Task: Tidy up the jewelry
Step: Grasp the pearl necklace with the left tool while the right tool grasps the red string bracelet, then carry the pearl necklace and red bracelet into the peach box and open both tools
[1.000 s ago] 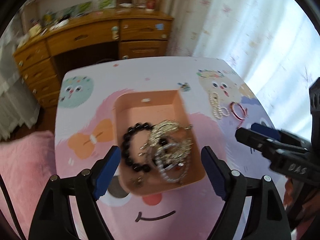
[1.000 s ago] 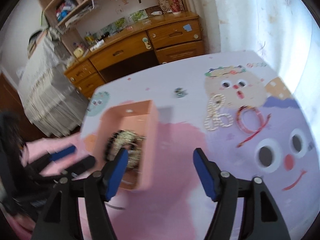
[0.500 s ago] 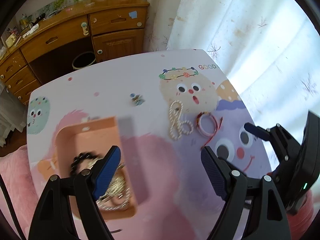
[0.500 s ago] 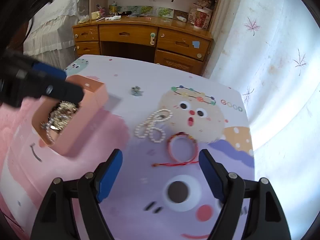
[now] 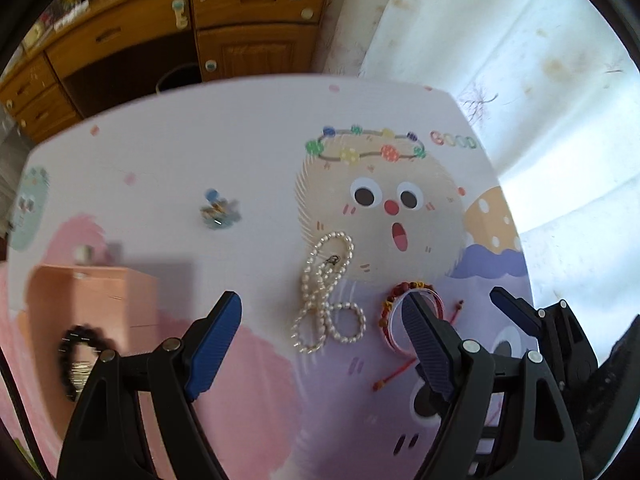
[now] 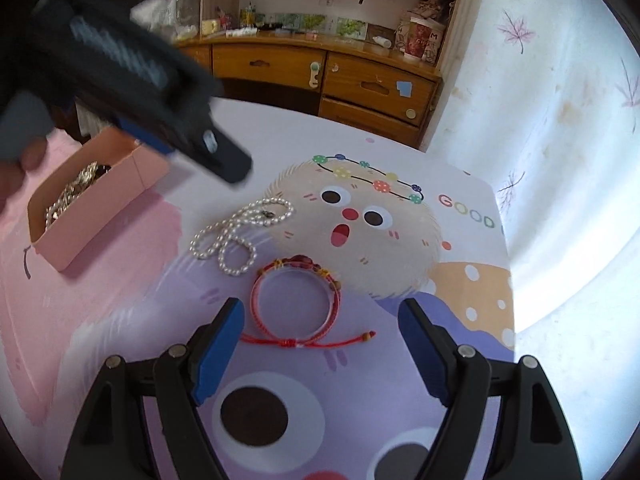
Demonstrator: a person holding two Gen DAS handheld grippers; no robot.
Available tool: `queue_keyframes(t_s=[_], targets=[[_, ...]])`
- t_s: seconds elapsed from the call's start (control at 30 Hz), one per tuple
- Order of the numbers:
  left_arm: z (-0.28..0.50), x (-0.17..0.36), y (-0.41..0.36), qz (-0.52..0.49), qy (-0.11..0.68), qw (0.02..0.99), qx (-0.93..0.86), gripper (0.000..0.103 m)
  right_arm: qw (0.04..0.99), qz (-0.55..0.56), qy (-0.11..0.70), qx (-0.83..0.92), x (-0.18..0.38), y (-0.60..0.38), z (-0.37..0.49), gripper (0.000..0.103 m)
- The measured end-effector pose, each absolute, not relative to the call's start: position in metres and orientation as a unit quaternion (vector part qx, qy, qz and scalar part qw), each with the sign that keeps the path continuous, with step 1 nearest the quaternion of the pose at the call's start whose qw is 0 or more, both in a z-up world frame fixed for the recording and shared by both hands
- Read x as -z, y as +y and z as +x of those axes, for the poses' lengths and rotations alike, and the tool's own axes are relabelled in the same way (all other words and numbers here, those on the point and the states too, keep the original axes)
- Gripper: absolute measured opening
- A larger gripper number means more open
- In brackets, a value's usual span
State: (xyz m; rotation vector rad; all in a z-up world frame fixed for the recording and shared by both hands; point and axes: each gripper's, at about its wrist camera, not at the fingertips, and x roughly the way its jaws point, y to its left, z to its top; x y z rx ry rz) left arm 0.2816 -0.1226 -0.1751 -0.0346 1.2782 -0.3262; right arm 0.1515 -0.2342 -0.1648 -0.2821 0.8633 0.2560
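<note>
A white pearl necklace [image 5: 325, 296] lies in loops on the cartoon tabletop [image 5: 248, 152]; it also shows in the right wrist view [image 6: 236, 236]. A red string bracelet [image 6: 298, 300] lies beside it, just ahead of my open, empty right gripper [image 6: 320, 344]. In the left wrist view the bracelet [image 5: 404, 304] is partly hidden by my right finger. My left gripper [image 5: 324, 344] is open and empty, hovering above the pearls. A pink box [image 6: 96, 196] holding several jewelry pieces stands at the left [image 5: 92, 304].
A small blue and gold trinket [image 5: 218, 212] lies on the table beyond the box. A wooden desk with drawers [image 6: 328, 76] stands behind the table. A white curtain [image 5: 520, 80] hangs to the right. The table's right edge is close to the bracelet.
Both grippers have swung from the pink box to the right, toward the pearls and the red bracelet. Both stayed open and empty.
</note>
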Motion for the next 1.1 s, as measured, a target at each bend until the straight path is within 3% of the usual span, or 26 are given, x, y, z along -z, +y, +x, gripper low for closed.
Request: queue_keyframes(t_s=[0.13, 0.23, 0.63, 0.8, 0.87, 0.93, 1.0, 1.1], targets=[[0.286, 0.198, -0.133, -0.009, 0.603, 0.785, 0.142, 0.079, 0.893, -0.125, 0.406, -0.149, 0.171, -0.233, 0.157, 0.08], [0.289, 0.209, -0.14, 0.008, 0.605, 0.785, 0.135, 0.067, 0.882, -0.133, 0.425, -0.153, 0.178, -0.227, 0.165, 0.08], [0.291, 0.222, -0.16, 0.084, 0.598, 0.786, 0.13, 0.044, 0.872, -0.13, 0.441, -0.169, 0.191, -0.223, 0.171, 0.077], [0.292, 0.224, -0.162, 0.084, 0.599, 0.785, 0.131, 0.043, 0.876, -0.115, 0.439, -0.164, 0.191, -0.222, 0.174, 0.071], [0.289, 0.224, -0.162, 0.084, 0.598, 0.787, 0.127, 0.038, 0.877, -0.113, 0.438, -0.162, 0.192, -0.222, 0.175, 0.068], [0.286, 0.224, -0.164, 0.082, 0.594, 0.79, 0.128, 0.023, 0.879, -0.11, 0.435, -0.161, 0.191, -0.222, 0.175, 0.059], [0.285, 0.222, -0.167, 0.078, 0.595, 0.79, 0.128, 0.012, 0.879, -0.107, 0.436, -0.158, 0.19, -0.222, 0.174, 0.059], [0.277, 0.216, -0.157, 0.076, 0.598, 0.788, 0.127, 0.007, 0.879, -0.108, 0.437, -0.158, 0.19, -0.221, 0.174, 0.059]])
